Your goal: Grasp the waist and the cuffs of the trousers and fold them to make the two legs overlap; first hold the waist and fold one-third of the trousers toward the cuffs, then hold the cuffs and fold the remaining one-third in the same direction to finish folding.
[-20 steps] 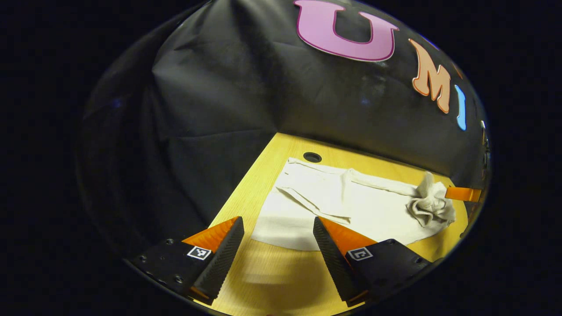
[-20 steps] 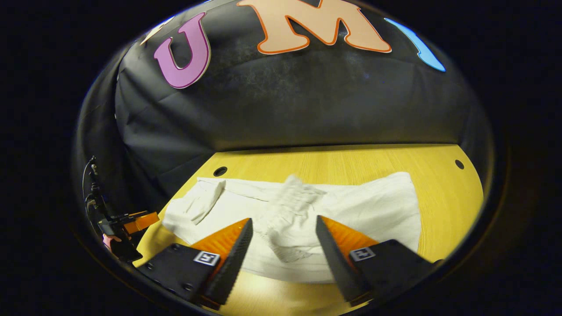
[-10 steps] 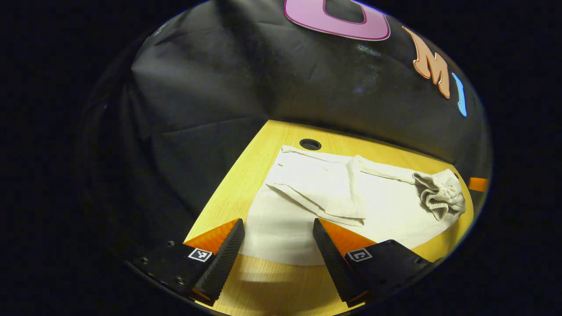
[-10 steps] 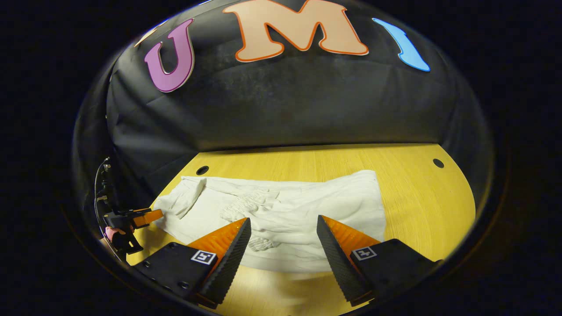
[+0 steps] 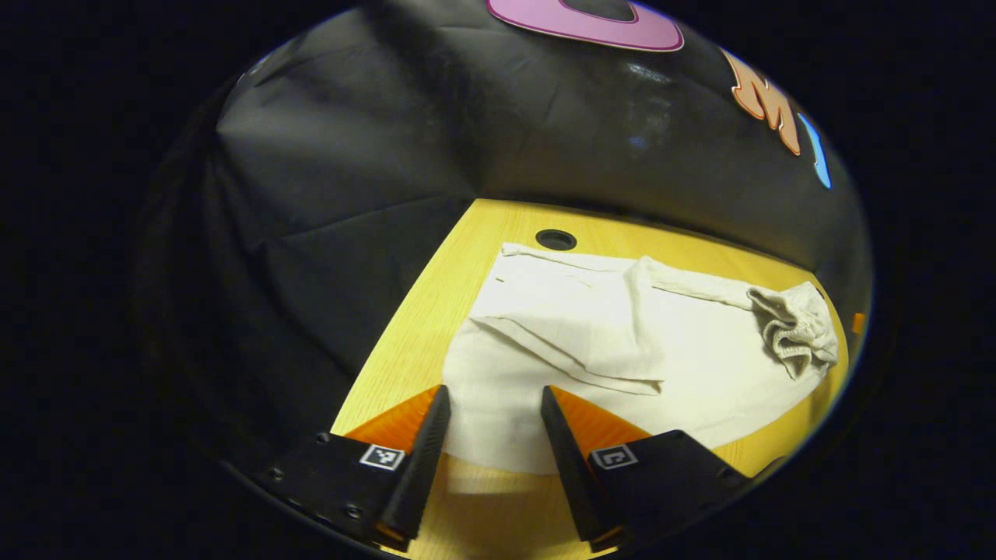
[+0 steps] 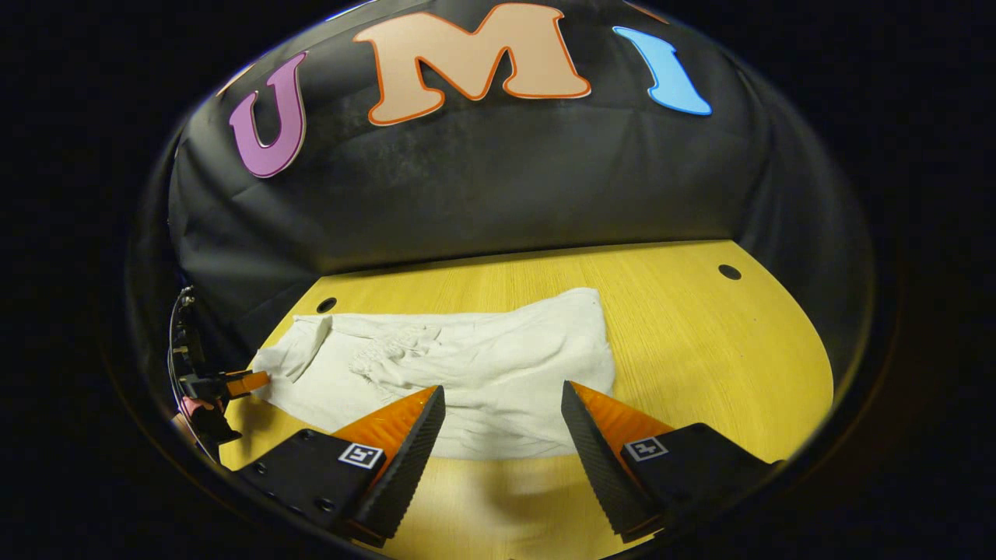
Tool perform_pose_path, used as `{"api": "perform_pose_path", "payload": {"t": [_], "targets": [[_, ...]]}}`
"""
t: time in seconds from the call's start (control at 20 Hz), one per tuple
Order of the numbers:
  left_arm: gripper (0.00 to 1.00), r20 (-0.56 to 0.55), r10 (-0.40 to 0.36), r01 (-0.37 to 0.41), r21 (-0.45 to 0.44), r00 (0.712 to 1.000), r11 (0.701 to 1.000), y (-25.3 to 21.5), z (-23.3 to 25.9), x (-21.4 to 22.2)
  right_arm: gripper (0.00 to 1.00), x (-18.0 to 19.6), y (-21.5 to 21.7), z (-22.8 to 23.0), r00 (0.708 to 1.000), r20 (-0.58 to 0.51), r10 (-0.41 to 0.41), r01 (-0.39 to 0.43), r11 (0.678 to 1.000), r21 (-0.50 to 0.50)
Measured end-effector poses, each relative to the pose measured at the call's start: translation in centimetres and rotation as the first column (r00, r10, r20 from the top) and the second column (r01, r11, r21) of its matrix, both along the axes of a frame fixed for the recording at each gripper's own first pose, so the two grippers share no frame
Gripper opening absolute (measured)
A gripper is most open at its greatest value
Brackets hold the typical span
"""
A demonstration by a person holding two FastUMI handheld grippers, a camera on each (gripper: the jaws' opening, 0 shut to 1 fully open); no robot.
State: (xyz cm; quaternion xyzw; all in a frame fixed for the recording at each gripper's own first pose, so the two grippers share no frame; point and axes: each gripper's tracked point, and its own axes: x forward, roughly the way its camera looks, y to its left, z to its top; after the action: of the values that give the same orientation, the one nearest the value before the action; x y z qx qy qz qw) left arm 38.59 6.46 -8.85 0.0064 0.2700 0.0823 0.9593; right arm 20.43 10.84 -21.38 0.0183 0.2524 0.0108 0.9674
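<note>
On the wooden worktop: one pair of white trousers, lying flat lengthwise, creased, partly folded over itself.

- Trousers, left gripper view: one layer doubled over the near end, forming a diagonal flap; gathered elastic waist bunched in a crumpled heap on top of the cloth at the far right. A round hole in the worktop sits just beyond the cloth's far corner.
- Trousers, right gripper view: the bunched waist lies left of centre; a second round hole sits well apart to the right.
- Left gripper: jaws partly open, holding nothing, poised just above the near hem of the cloth; whether the fingers touch it cannot be told. Same gripper seen far left in the right gripper view, at the cloth's end.
- Right gripper: jaws wide open, empty, above the near edge of the trousers.
</note>
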Motion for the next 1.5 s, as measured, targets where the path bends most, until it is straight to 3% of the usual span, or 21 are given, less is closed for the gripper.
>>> {"api": "perform_pose_path", "payload": {"t": [0.05,0.1,0.15,0.25,0.3,0.35,0.55,0.6,0.65,0.8,0.85,0.95,1.0,1.1,1.15,1.25,1.3,1.5], "targets": [[0.59,0.0,-0.013,0.013,-0.009,1.0,1.0,-0.6,-0.2,0.2,0.96,-0.2,-0.1,0.1,1.0,0.004,-0.004,0.004,1.0,0.003],[0.52,0.003,-0.023,0.023,-0.024,1.0,0.999,-1.2,-0.1,0.4,0.92,-0.4,-0.2,0.4,1.0,0.009,-0.006,0.006,1.0,0.004],[0.31,0.005,-0.036,0.036,-0.04,0.999,0.999,-1.6,-0.2,0.5,0.92,-0.5,-0.3,0.6,1.0,0.012,-0.007,0.007,1.0,0.001],[0.07,0.009,-0.042,0.043,-0.051,0.999,0.998,-1.8,-0.1,0.4,0.97,-0.9,-0.3,0.8,1.0,0.015,-0.006,0.006,1.0,-0.007],[0.03,0.012,-0.033,0.034,-0.06,0.999,0.998,-1.8,0.0,0.4,0.92,-1.1,-0.4,0.9,1.0,0.016,-0.006,0.006,1.0,-0.014],[0.0,0.018,-0.021,0.022,-0.08,1.0,0.997,-1.9,0.0,0.4,0.97,-1.3,-0.4,0.8,1.0,0.015,-0.005,0.005,1.0,-0.022],[0.0,0.027,0.006,-0.003,-0.133,1.0,0.991,-2.1,0.4,0.2,0.92,-1.5,-0.7,1.5,1.0,0.03,-0.009,0.009,1.0,-0.028],[0.0,0.037,0.01,-0.004,-0.14,0.999,0.99,-2.2,0.9,0.1,0.96,-1.5,-0.8,1.7,0.999,0.033,-0.013,0.014,1.0,-0.026],[0.0,0.055,0.01,-0.001,-0.15,0.998,0.989,-2.5,1.8,0.3,0.92,-1.7,-1.0,2.1,0.999,0.039,-0.019,0.02,1.0,-0.021],[0.0,0.108,-0.003,0.02,-0.151,0.994,0.988,-3.8,4.5,0.3,0.92,-2.2,-2.0,3.1,0.997,0.062,-0.035,0.035,0.999,-0.014],[0.0,0.123,-0.011,0.03,-0.153,0.992,0.988,-4.5,5.3,0.4,0.96,-2.6,-2.5,3.5,0.997,0.068,-0.038,0.039,0.999,-0.014],[0.0,0.156,-0.024,0.051,-0.173,0.987,0.984,-6.6,7.0,0.7,0.96,-3.3,-3.5,4.0,0.996,0.075,-0.039,0.039,0.999,-0.006],[0.0,0.168,-0.028,0.06,-0.189,0.985,0.98,-7.9,7.9,0.8,0.92,-3.5,-4.1,4.2,0.996,0.077,-0.039,0.039,0.999,-0.006],[0.0,0.211,-0.03,0.078,-0.222,0.977,0.972,-10.5,9.9,1.2,0.92,-4.3,-5.5,4.7,0.996,0.087,-0.035,0.036,0.999,-0.009],[0.0,0.238,-0.031,0.089,-0.234,0.971,0.968,-12.1,10.9,1.6,0.96,-4.8,-6.3,4.8,0.995,0.091,-0.027,0.028,1.0,-0.014],[0.0,0.267,-0.042,0.104,-0.223,0.963,0.969,-14.7,12.4,1.8,0.97,-5.3,-7.9,4.8,0.997,0.081,-0.001,0.003,1.0,-0.021],[0.0,0.274,-0.052,0.114,-0.213,0.96,0.97,-16.3,13.0,1.7,0.92,-5.7,-8.8,4.9,0.997,0.077,0.013,-0.011,1.0,-0.028],[0.0,0.315,-0.077,0.145,-0.199,0.946,0.969,-22.8,15.9,2.2,0.96,-6.6,-13.0,5.3,0.996,0.067,0.056,-0.052,0.997,-0.051]]}}
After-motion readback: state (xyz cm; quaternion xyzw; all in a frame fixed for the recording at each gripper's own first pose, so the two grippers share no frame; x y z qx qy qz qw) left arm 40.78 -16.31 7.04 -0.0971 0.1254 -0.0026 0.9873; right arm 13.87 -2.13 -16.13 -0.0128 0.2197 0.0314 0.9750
